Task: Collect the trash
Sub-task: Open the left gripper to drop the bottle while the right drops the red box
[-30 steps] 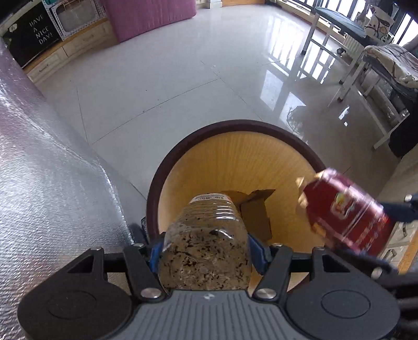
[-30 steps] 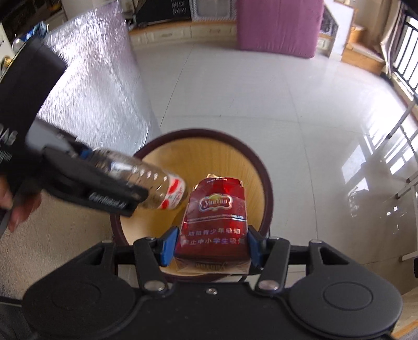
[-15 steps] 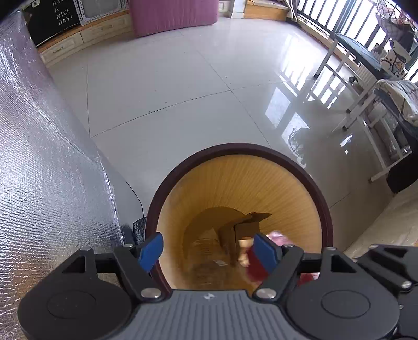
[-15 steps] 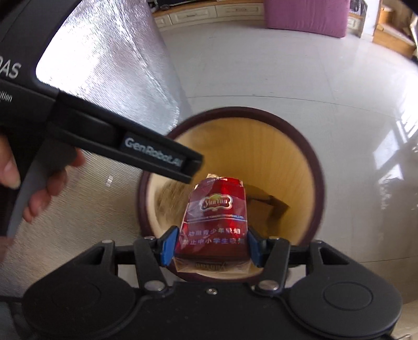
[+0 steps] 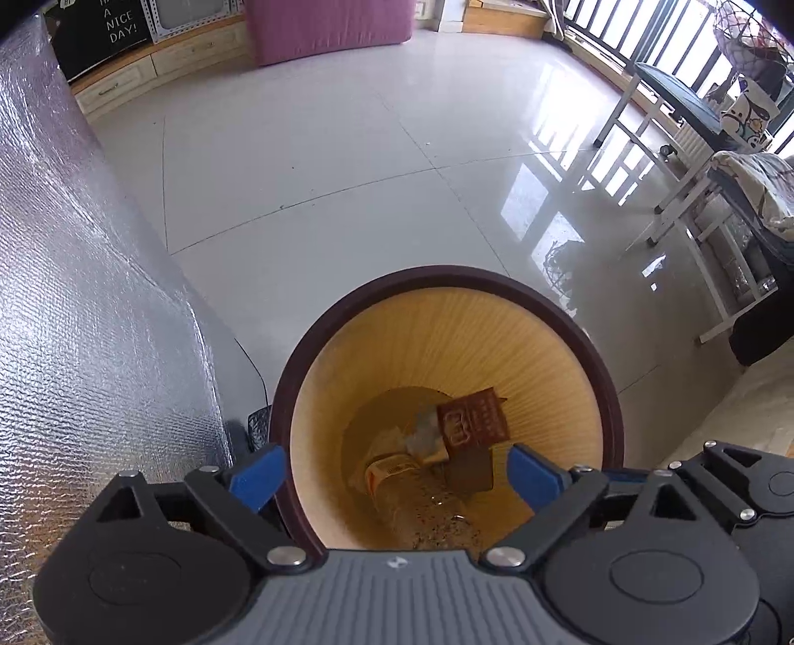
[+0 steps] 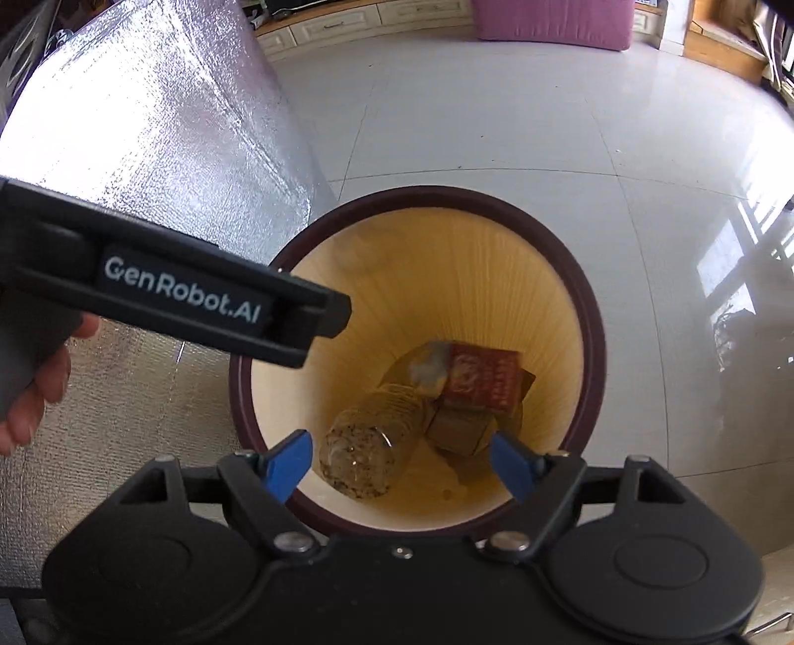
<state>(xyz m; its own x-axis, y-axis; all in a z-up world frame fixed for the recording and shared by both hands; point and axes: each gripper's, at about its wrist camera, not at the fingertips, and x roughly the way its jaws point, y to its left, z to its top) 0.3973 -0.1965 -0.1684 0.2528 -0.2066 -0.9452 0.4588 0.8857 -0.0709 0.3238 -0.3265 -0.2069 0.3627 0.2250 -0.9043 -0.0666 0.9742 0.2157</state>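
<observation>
A round bin with a dark brown rim (image 5: 496,278) (image 6: 446,196) and a yellow inside stands on the floor below both grippers. At its bottom lie a clear plastic bottle (image 5: 422,511) (image 6: 369,449), a red cigarette pack (image 5: 474,419) (image 6: 484,379) and brown cardboard scraps (image 6: 456,426). My left gripper (image 5: 394,476) hangs over the bin with its jaws opening and nothing between them. My right gripper (image 6: 399,461) also hangs over the bin, jaws opening, nothing between its blue pads. The left gripper's black body (image 6: 173,292) crosses the right wrist view, held by a hand (image 6: 34,397).
A silver foil-covered surface (image 5: 74,297) (image 6: 149,124) rises to the left of the bin. Glossy white floor tiles (image 5: 322,149) spread beyond. White metal furniture legs (image 5: 694,223) stand at the right, a purple block (image 5: 327,25) and low wooden cabinets at the back.
The left gripper let go of the bottle and the right gripper let go of the red pack; both now lie in the bin. Both pairs of jaws have spread apart.
</observation>
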